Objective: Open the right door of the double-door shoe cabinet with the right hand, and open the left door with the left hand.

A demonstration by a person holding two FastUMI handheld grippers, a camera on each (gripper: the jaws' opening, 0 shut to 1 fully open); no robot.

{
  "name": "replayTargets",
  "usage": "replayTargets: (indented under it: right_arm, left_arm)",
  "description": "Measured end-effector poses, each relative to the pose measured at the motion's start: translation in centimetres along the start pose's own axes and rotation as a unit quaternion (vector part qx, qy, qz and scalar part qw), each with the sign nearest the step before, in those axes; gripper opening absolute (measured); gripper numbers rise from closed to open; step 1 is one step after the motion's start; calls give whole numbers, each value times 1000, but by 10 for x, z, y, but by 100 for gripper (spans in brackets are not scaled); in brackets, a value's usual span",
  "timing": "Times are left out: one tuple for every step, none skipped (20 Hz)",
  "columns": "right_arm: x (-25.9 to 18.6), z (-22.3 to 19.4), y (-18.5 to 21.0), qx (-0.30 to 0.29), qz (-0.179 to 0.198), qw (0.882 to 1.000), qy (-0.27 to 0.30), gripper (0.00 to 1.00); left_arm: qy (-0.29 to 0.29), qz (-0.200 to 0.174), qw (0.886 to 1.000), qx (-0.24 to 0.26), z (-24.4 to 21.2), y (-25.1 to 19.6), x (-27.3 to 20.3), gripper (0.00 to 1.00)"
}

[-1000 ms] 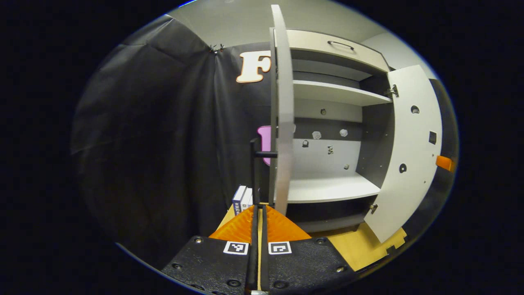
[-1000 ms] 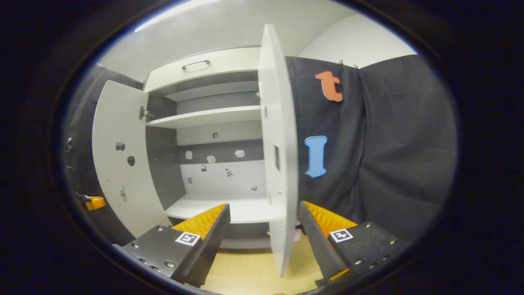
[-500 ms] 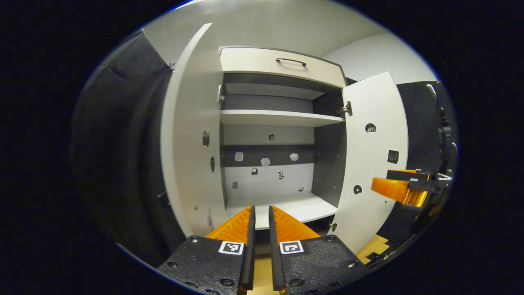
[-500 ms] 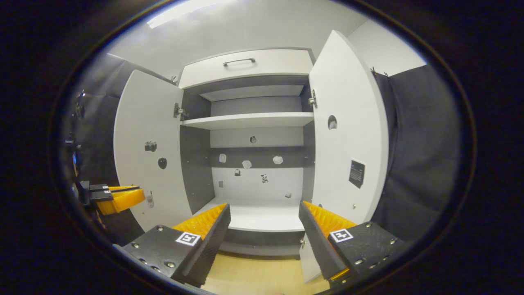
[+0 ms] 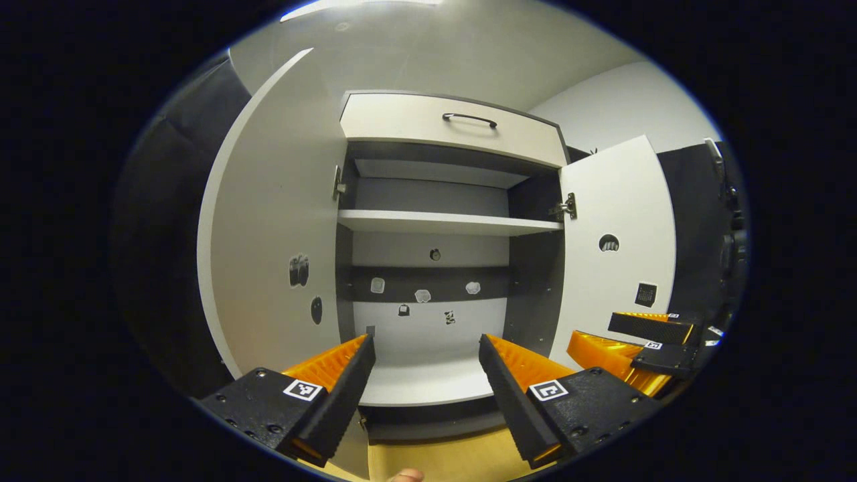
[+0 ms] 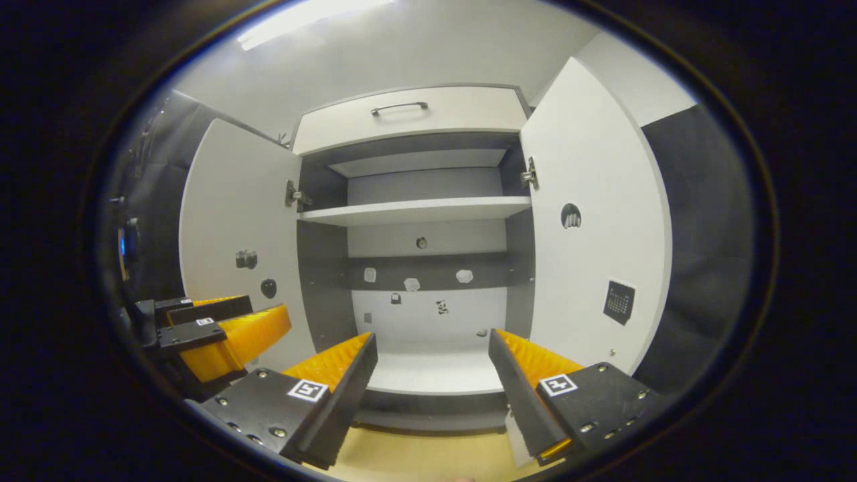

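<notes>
The shoe cabinet stands straight ahead with both doors swung wide. In the left gripper view the left door point(image 5: 268, 248) leans out at the left and the right door point(image 5: 619, 254) at the right, with a white shelf point(image 5: 442, 222) between them. My left gripper point(image 5: 425, 371) is open and holds nothing, well back from the cabinet. The right gripper point(image 5: 636, 345) shows beside it at the lower right. In the right gripper view the left door point(image 6: 234, 234) and right door point(image 6: 596, 221) frame the inside. My right gripper point(image 6: 432, 371) is open and empty. The left gripper point(image 6: 227, 328) shows at the lower left.
A shut drawer point(image 5: 448, 130) with a dark handle tops the cabinet. Small stickers dot the back panel point(image 6: 428, 308) and the inner door faces. A bottom shelf point(image 6: 435, 371) lies low, above a tan floor point(image 6: 415, 455). Black cloth hangs on both sides.
My left gripper let go of the left door's handle, opened and drew back. Both views turned to face the cabinet squarely. The doors now stand wider, and the grippers sit closer together.
</notes>
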State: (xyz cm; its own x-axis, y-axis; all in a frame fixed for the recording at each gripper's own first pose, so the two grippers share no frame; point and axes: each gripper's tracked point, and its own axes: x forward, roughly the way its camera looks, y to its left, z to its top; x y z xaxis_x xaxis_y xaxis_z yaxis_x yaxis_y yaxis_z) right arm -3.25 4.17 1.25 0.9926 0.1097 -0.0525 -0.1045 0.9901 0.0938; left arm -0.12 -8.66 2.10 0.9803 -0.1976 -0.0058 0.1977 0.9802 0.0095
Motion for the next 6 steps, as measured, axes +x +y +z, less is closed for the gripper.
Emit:
replayTargets:
  right_arm:
    - [1, 1, 1, 1, 0, 1000, 0, 99]
    - [2, 3, 2, 2, 0, 1000, -1, 99]
    - [4, 4, 4, 5, 0, 1000, -2, 99]
    - [5, 5, 5, 8, -1, 1000, -3, 99]
    - [6, 6, 5, 10, -3, 1000, -4, 99]
    - [6, 7, 4, 11, -6, 1000, -6, 99]
  left_arm:
    - [0, 2, 1000, 5, 1, -1, 1, 96]
    - [-1, 3, 1000, 8, 2, -2, 2, 96]
    - [-3, 1, 1000, 8, 3, -3, 2, 96]
    - [-4, -2, 1000, 7, 4, -4, 3, 96]
    - [-6, -3, 1000, 5, 4, -5, 4, 94]
    - [-7, -3, 1000, 5, 5, -6, 4, 96]
